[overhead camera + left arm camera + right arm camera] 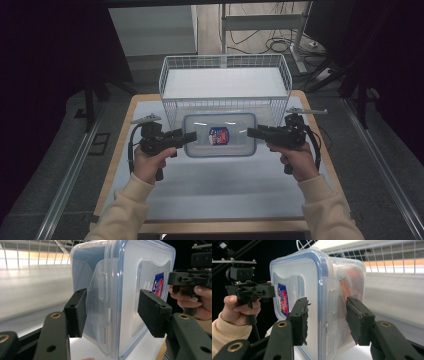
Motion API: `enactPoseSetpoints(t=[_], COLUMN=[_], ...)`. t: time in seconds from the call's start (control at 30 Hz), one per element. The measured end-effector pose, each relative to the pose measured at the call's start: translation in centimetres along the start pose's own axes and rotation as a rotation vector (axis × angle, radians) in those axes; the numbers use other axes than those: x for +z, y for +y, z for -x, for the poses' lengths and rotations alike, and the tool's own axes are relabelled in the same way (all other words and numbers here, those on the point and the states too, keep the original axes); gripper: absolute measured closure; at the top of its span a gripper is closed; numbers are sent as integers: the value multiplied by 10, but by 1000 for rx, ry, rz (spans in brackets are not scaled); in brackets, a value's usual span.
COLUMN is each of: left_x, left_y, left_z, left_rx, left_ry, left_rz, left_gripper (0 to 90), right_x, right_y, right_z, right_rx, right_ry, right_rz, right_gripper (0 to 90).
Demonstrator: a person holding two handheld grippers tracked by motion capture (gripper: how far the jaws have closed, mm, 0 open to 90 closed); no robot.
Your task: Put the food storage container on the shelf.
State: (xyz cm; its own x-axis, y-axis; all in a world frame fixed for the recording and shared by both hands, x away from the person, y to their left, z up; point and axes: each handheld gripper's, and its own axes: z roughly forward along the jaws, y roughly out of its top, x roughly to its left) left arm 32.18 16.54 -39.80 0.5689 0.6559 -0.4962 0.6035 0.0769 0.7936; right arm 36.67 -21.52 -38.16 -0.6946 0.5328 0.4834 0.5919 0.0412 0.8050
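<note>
A clear plastic box [220, 135] with a blue-rimmed lid and a red-and-blue label stands on its long side in front of the basket, lid towards the person. My left gripper [190, 137] straddles its left end, open, with one pad [76, 312] against the latch flap and the other pad [152, 312] a little off the lid. My right gripper [252, 132] straddles the right end, also open: one pad [358, 322] sits at the box's base side, and a narrow gap separates the other from the lid. Something orange [348, 287] shows inside the box [312, 290].
A white wire basket [225, 65] stands right behind the box at the table's far edge. White tabletop [225, 190] stretches between the box and the person. Each hand grips its handle upright beside the box. Dark floor, rails and cables surround the table.
</note>
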Motion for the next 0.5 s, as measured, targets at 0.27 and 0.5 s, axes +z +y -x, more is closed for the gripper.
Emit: enactPoseSetpoints(t=[0.27,0.5], left_x=[1,2], left_y=[24,43], left_z=[5,7], left_rx=[29,41], left_ry=[3,-2], left_rz=[-2,13], left_gripper=[424,424], right_x=[-3,-6], right_y=[19,38], right_z=[-1,-3], right_rx=[-9,-24], right_ry=[-2,-7], right_rz=[24,39], right_gripper=[537,537])
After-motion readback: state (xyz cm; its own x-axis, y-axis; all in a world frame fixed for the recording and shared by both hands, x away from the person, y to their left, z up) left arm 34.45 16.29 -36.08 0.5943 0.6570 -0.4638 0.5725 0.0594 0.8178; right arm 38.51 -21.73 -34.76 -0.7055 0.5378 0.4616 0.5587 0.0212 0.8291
